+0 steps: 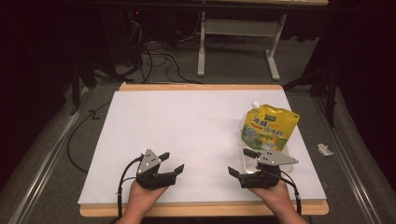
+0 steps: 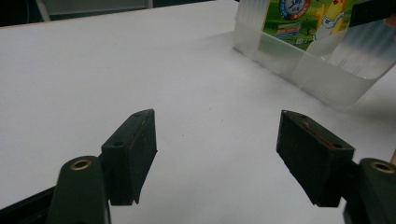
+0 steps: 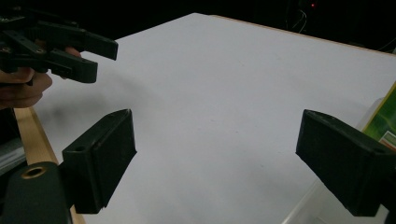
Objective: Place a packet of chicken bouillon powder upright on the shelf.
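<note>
We see both claws low over the white tabletop (image 1: 187, 130), near its 6 o'clock edge. Left claw (image 1: 171, 163) at roughly 7 o'clock, released, jaws wide apart with bare tabletop between them. Right claw (image 1: 241, 162) at about 5 o'clock, also released, nothing between its jaws. The yellow spouted drink pouch (image 1: 268, 127) sits at about 3 o'clock on the tabletop, white cap toward 11 o'clock. A clear plastic container (image 2: 317, 70) stands just in front of the pouch, right beside the right claw; from the high view we can't tell whether a jaw touches it. In the right gripper view the pouch's green edge (image 3: 385, 123) is at 3 o'clock past the right-hand jaw, the left claw (image 3: 100, 60) at 10 o'clock.
</note>
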`<state>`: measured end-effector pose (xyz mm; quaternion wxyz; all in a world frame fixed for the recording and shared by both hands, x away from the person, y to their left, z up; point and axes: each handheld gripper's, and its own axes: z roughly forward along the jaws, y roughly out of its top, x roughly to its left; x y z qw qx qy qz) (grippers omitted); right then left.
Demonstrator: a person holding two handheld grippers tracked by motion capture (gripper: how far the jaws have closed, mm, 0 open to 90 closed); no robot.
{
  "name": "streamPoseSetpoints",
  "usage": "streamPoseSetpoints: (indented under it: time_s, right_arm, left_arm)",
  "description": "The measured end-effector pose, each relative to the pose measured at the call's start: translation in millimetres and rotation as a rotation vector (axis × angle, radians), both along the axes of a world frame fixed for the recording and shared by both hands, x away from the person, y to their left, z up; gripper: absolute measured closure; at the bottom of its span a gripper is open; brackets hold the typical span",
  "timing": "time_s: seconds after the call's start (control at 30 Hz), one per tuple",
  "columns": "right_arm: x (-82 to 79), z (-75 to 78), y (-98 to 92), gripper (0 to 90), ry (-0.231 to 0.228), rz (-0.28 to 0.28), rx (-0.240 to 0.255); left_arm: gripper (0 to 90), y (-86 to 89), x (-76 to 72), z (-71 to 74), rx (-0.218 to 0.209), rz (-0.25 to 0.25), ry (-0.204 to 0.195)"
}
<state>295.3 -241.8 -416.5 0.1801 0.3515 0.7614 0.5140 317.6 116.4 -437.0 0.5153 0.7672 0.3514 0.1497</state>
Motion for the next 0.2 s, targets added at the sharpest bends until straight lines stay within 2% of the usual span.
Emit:
streamPoseSetpoints:
  time_s: [0.2]
  right_arm:
    - [1.6, -0.3, -0.1, 12.6, 0.009, -0.007, 0.004]
  left_arm:
    - [27.8, 1.3, 0.6, -0.1, 0.013, 0.002, 0.001]
